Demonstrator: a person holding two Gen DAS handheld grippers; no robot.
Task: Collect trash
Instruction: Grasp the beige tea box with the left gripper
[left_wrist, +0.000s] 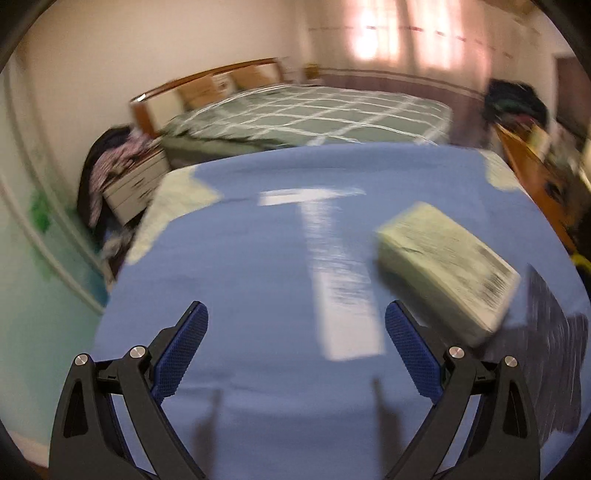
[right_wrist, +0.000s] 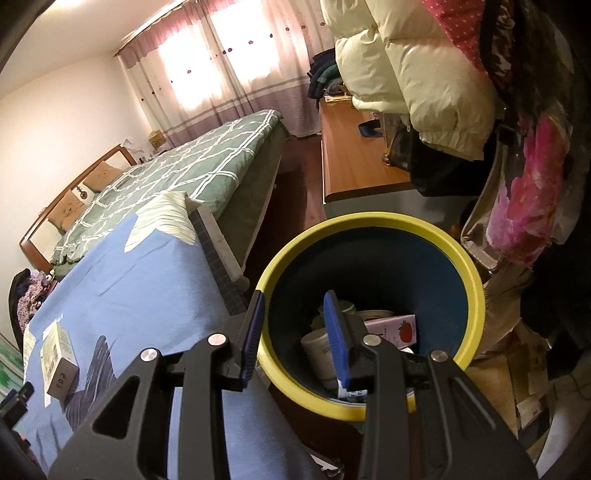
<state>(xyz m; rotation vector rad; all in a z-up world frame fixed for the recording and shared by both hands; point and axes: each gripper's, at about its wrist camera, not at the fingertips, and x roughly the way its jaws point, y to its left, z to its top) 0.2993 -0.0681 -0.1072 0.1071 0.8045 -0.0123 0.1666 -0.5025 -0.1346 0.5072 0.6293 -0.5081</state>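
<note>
The left wrist view is smeared by motion. My left gripper (left_wrist: 295, 308) is wide open above a table under a blue cloth (left_wrist: 240, 258), with nothing between its fingers. A pale green box (left_wrist: 443, 266) lies ahead and to the right, beside a white paper strip (left_wrist: 340, 277). The same box (right_wrist: 59, 354) lies on the cloth at the lower left of the right wrist view. My right gripper (right_wrist: 295, 295) hangs over the near edge of a dark bin with a yellow rim (right_wrist: 369, 218), jaws partly apart and empty. In the bin lie a pink strawberry carton (right_wrist: 399, 328) and a white cup (right_wrist: 321, 354).
A bed with a green checked cover (right_wrist: 192, 162) stands beyond the table. A wooden bench (right_wrist: 354, 155) and hanging coats (right_wrist: 417, 74) crowd the right side by the bin. Cardboard (right_wrist: 517, 380) lies on the floor. A nightstand piled with clothes (left_wrist: 122, 177) stands at the left.
</note>
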